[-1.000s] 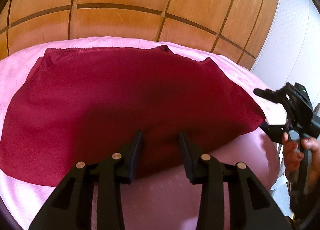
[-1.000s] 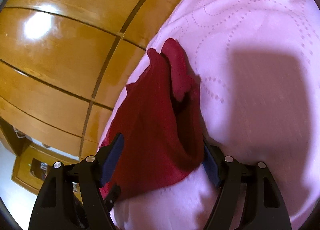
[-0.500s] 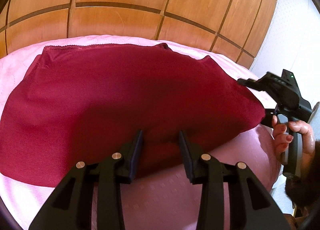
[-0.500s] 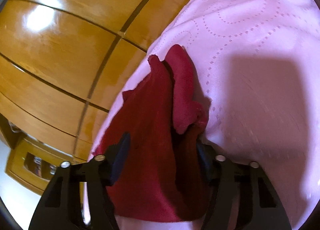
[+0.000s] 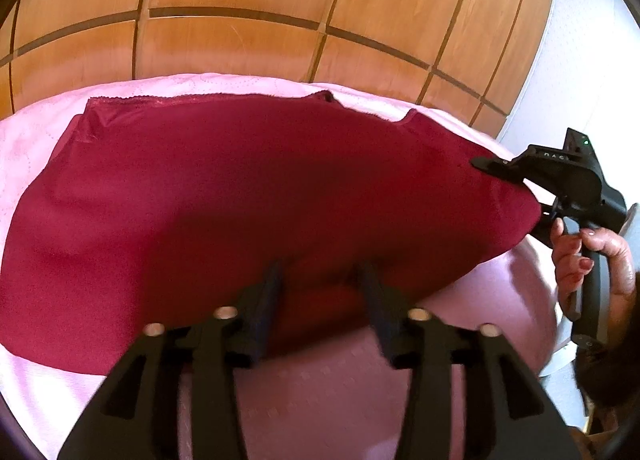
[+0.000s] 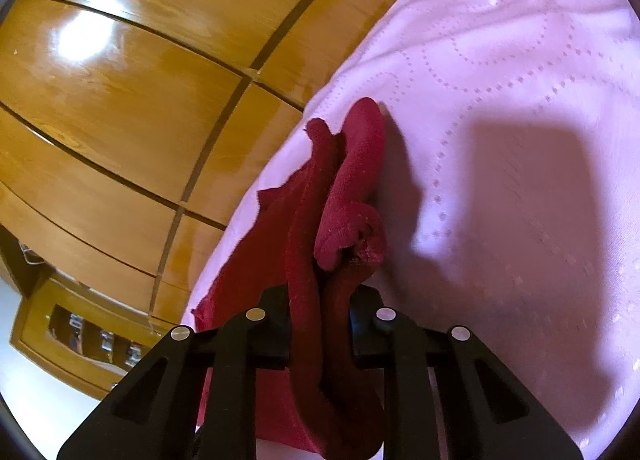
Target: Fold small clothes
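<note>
Fingers: right gripper (image 6: 320, 324) closing on dark red knit garment (image 5: 248, 196), bunched edge pinched; left gripper (image 5: 320, 292) opening, releasing near hem.
Axis: garment lying lengthwise across pink quilted bedcover (image 6: 520, 140), right hand nearer its end.

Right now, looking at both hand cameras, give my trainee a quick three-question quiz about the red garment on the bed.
1. True or false: the right tool has bunched red garment between its fingers.
2. What does the garment lie on: A, bare wood; B, a pink bedspread; C, a tiled floor?
3. What stands behind the bed?

Key: 1 true, its jaws have just been closing on the cloth. 2 B. 3 wooden panelling.
</note>
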